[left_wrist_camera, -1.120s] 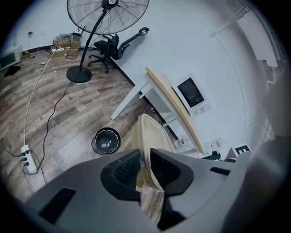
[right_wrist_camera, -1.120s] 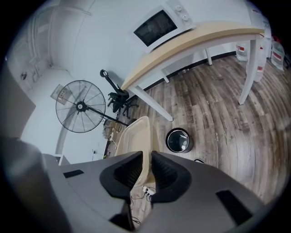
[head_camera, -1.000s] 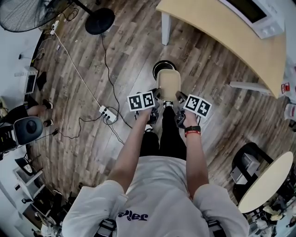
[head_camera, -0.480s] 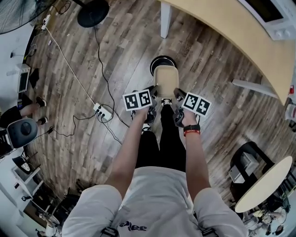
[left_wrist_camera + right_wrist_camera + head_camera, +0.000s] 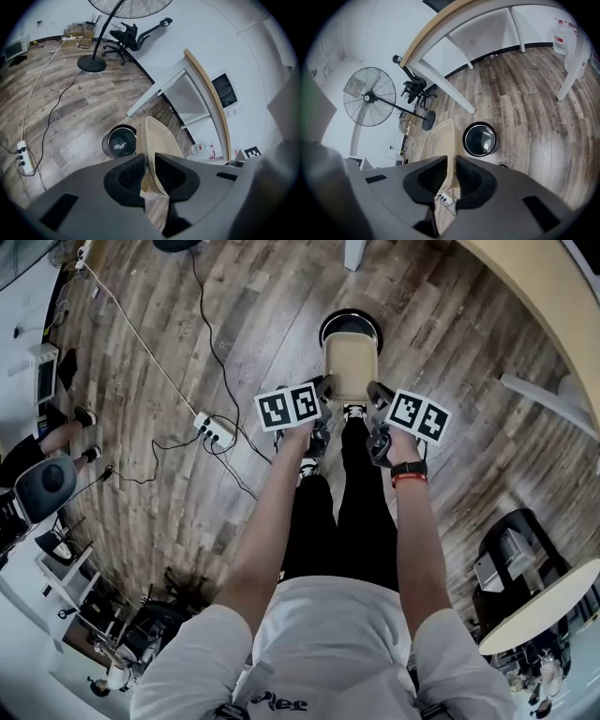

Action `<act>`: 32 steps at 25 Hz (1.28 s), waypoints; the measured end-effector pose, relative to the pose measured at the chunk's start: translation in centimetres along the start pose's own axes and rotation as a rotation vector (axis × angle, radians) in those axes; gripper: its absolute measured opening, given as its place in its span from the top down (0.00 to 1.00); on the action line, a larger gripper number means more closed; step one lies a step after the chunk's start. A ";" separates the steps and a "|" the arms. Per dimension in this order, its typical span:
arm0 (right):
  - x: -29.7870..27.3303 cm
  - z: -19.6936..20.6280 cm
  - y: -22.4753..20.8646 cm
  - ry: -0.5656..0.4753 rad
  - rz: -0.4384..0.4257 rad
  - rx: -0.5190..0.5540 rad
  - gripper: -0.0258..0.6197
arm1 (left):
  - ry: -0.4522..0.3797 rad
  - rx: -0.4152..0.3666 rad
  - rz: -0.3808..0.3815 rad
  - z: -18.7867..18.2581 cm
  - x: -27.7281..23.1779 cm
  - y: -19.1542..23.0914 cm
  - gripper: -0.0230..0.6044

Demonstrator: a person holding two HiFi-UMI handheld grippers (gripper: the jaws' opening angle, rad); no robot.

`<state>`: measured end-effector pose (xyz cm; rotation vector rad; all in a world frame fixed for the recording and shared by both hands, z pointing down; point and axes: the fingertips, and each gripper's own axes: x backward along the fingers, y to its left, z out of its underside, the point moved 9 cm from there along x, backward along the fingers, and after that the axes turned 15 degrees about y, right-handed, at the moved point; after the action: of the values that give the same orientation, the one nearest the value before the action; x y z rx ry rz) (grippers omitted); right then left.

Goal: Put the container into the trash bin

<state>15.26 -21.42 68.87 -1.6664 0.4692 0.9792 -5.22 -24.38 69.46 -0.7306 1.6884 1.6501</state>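
Left gripper (image 5: 150, 176): dark matte plastic jaws clamped on the thin left wall of the container (image 5: 157, 138). Right gripper (image 5: 452, 176): same jaws, pinching the container's right wall. In the head view the left gripper (image 5: 323, 388) and right gripper (image 5: 375, 392) sit on opposite sides of the container (image 5: 352, 367), each with a white cube of black square markers.

Container: beige, thin-walled, smooth, rectangular with rounded corners, open side up, looks empty. It is off the floor, carried between the two grippers.

Both arms are stretched forward and down, roughly parallel. The left hand (image 5: 302, 439) and right hand (image 5: 398, 442) are wrapped round the handles, and the grippers point steeply down. There is a black watch with a red band (image 5: 410, 472) on the right wrist.

Trash bin (image 5: 337, 320): round, black, glossy inside, upright on the floor, just beyond the container. In the head view the container's far end covers the bin's near part. From the left gripper the bin (image 5: 119, 142) shows left of the container, from the right gripper (image 5: 481, 139) right of it.

The floor (image 5: 187, 352) is grey-brown wood planks, with a white power strip (image 5: 214, 430) and cables to the left. A curved pale-wood table (image 5: 440, 33) with white legs stands behind the bin.
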 end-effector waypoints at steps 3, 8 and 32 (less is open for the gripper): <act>-2.0 -0.1 -1.4 0.018 0.006 -0.012 0.85 | 0.017 0.010 -0.007 0.1 -1.8 1.6 0.84; -5.1 -0.8 -3.8 0.046 0.017 -0.025 0.85 | 0.041 0.025 -0.015 -0.1 -5.0 3.8 0.84; -17.6 -4.5 -11.7 0.104 0.077 -0.053 0.84 | 0.096 0.089 -0.033 -2.8 -17.7 13.6 0.83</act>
<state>15.21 -24.79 90.27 -1.7642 0.5848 0.9713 -4.83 -27.49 91.70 -0.8015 1.7942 1.5287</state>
